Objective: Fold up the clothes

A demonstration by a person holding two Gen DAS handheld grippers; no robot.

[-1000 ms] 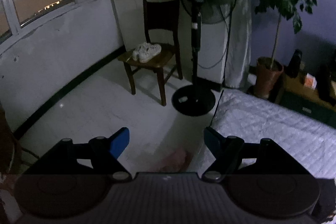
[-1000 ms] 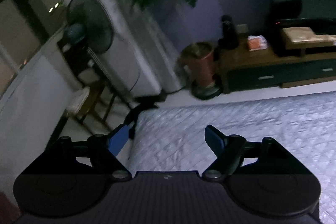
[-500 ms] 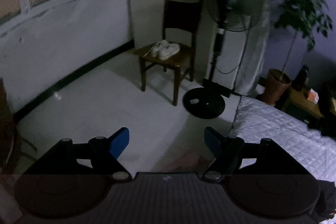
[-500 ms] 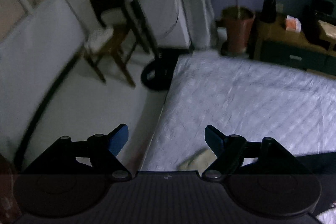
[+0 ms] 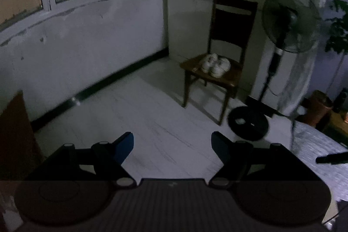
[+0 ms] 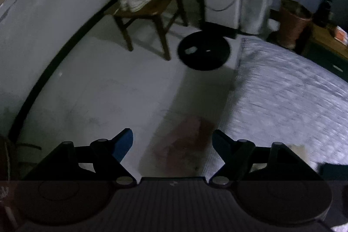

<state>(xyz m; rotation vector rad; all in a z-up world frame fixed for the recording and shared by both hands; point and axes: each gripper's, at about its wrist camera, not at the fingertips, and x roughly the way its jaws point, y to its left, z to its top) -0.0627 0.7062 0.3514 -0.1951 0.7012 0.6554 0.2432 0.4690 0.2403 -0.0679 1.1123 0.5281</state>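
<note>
My left gripper (image 5: 172, 144) is open and empty, held over the pale tiled floor (image 5: 152, 127). My right gripper (image 6: 172, 140) is open and empty, above the floor at the left edge of the bed (image 6: 289, 97) with its quilted light cover. A reddish-pink heap (image 6: 187, 145), perhaps cloth, lies blurred on the floor beside the bed, just past the right gripper's fingers. A pale piece of fabric (image 6: 298, 150) shows on the bed behind the right finger. No garment shows in the left wrist view.
A wooden chair (image 5: 219, 71) with white sneakers (image 5: 214, 64) stands by the far wall. A standing fan (image 5: 280, 36) has its round base (image 6: 204, 51) on the floor near the bed corner. A potted plant's pot (image 6: 293, 22) and a low cabinet (image 6: 326, 47) stand at right.
Both cameras have swung left, away from the bed and toward the floor and wall. The right view has tilted down, bringing the reddish heap into sight. Both grippers stay open.
</note>
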